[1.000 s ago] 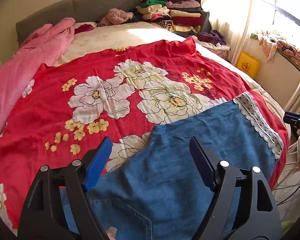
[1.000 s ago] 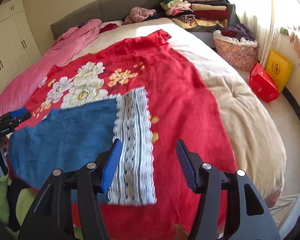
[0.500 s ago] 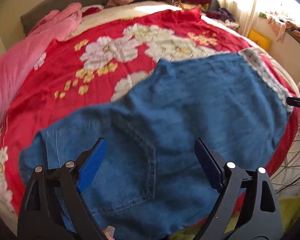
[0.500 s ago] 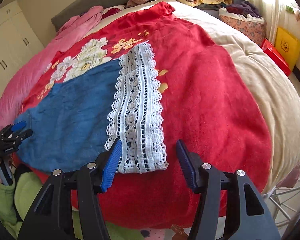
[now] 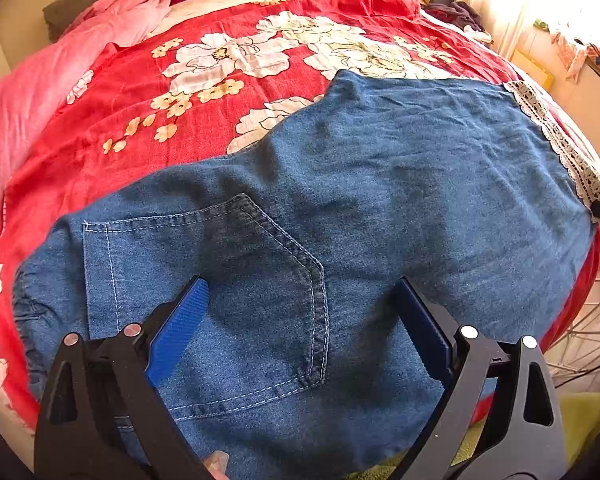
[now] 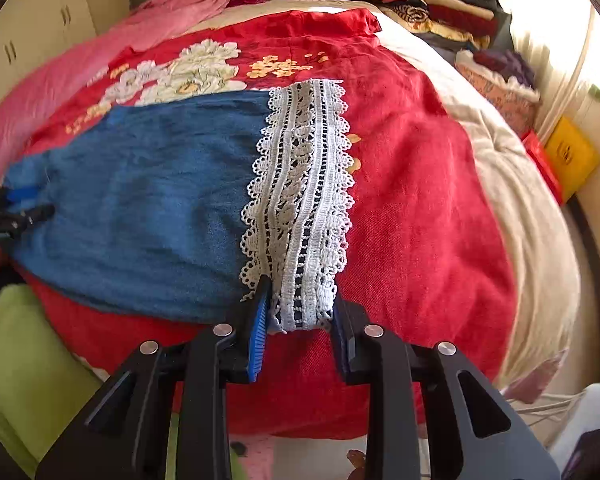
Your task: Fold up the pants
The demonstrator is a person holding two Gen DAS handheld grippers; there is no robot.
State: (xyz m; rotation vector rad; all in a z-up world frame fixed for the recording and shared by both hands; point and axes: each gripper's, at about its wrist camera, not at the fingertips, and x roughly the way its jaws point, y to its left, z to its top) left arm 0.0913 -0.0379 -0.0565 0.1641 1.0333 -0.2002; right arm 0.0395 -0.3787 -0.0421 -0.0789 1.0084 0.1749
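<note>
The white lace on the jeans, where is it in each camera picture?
Left wrist view: the white lace runs down the far right edge.
Right wrist view: the lace fills the middle, its near end between the right hand-held gripper fingers.
Shared landmark: the red flowered blanket.

Both grippers came down closer to the pants (image 5: pixel 380 184) than a second ago. The left gripper (image 5: pixel 300 312) has just opened wider and now stands over the back pocket (image 5: pixel 236 288). The right gripper (image 6: pixel 300 312) has just closed on the lace hem (image 6: pixel 300 200).
</note>
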